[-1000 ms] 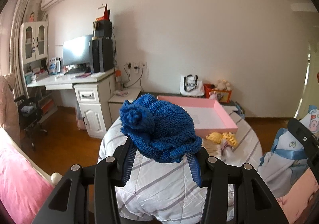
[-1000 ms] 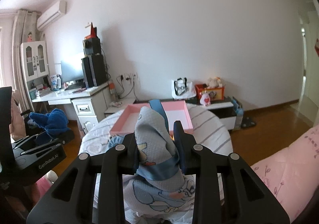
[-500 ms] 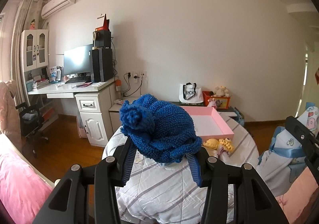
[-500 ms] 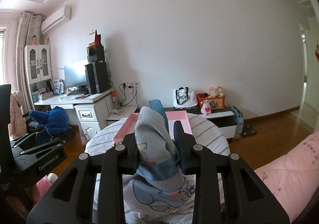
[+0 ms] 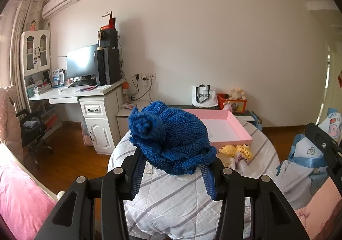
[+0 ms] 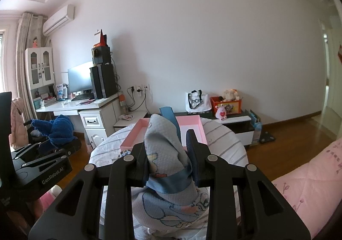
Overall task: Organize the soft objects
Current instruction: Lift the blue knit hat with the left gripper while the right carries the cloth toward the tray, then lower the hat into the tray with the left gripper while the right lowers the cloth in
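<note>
My left gripper point(image 5: 171, 165) is shut on a blue knitted hat point(image 5: 171, 135) with a pompom, held above the round table point(image 5: 171, 208) with its striped white cover. My right gripper point(image 6: 168, 154) is shut on a light blue printed baby garment point(image 6: 166, 154) with a blue ribbon trim, which hangs down below the fingers. In the left wrist view that garment point(image 5: 303, 161) and the right gripper show at the right edge. A pink tray point(image 5: 226, 126) lies at the far side of the table. Yellow knitted items point(image 5: 235, 150) lie just in front of the tray.
A white desk point(image 5: 85, 94) with a monitor and speakers stands at the left wall. A low cabinet point(image 6: 235, 120) behind the table carries a white bag and a red toy box. Pink bedding point(image 6: 310, 186) lies at the lower right, more pink bedding point(image 5: 19, 197) at the lower left.
Both views have tilted upward slightly, so the table and tray sit lower in the pictures. Both grips are unchanged.
</note>
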